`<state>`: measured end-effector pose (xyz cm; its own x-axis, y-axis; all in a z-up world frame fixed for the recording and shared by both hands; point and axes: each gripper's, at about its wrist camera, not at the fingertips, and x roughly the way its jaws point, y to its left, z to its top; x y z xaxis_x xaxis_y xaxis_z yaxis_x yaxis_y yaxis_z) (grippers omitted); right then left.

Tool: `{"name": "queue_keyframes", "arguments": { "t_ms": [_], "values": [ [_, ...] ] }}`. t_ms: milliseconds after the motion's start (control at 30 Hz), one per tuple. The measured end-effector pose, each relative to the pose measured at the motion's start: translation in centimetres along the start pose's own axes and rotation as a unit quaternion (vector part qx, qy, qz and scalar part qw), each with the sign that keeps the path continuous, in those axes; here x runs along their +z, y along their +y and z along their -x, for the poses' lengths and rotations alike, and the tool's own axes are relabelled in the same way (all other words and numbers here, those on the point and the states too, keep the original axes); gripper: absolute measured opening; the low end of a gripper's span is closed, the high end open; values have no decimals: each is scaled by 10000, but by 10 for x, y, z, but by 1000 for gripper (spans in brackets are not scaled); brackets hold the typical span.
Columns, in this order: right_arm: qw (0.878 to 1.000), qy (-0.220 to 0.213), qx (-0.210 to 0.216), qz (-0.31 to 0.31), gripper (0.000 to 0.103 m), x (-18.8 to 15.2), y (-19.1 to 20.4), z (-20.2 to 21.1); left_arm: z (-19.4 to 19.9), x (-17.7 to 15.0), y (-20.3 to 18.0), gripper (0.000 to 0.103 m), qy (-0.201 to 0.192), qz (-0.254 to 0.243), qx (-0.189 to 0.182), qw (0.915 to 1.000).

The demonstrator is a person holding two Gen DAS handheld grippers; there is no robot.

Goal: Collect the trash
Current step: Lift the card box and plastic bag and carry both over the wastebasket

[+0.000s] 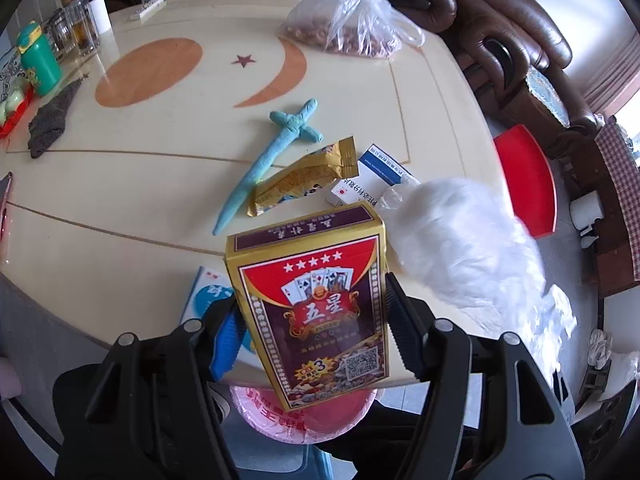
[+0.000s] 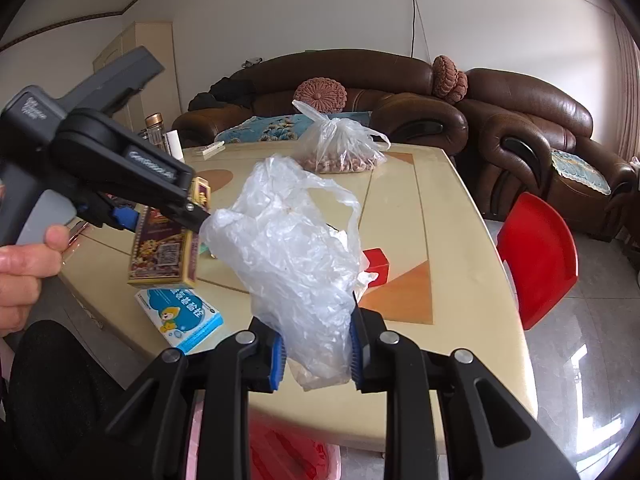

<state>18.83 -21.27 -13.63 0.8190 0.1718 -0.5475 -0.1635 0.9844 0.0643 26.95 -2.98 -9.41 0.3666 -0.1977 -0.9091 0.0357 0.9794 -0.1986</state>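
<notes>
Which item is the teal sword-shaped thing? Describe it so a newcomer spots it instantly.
Start at the cream table with its orange moon-and-star inlay. Just below the crescent lies the teal plush sword, point toward the near edge, its blade beside the gold snack wrapper. It is the only soft, cross-shaped thing there; its neighbours are boxes and wrappers.

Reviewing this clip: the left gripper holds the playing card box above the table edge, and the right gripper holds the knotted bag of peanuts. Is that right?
Not quite. The right gripper is shut on an empty crumpled clear plastic bag; the knotted bag of peanuts sits untouched at the table's far side, as the right wrist view shows. The rest stands: the left gripper holds the playing card box above the table edge.
</notes>
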Motion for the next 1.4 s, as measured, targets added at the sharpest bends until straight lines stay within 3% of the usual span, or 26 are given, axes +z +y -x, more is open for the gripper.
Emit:
{"name": "queue_keyframes", "arguments": {
  "t_ms": [267, 833, 1400],
  "values": [
    [9999, -97, -28, 129, 24, 9, 23, 22, 30, -15, 12, 63, -265, -185, -39, 9995],
    [9995, -100, -248, 167, 24, 13, 53, 91, 86, -84, 14, 63, -775, -972, -25, 9922],
    [9982, 347, -463, 186, 24, -38, 74, 139, 86, -152, 11, 63, -490, -1785, -441, 9817]
  ]
}}
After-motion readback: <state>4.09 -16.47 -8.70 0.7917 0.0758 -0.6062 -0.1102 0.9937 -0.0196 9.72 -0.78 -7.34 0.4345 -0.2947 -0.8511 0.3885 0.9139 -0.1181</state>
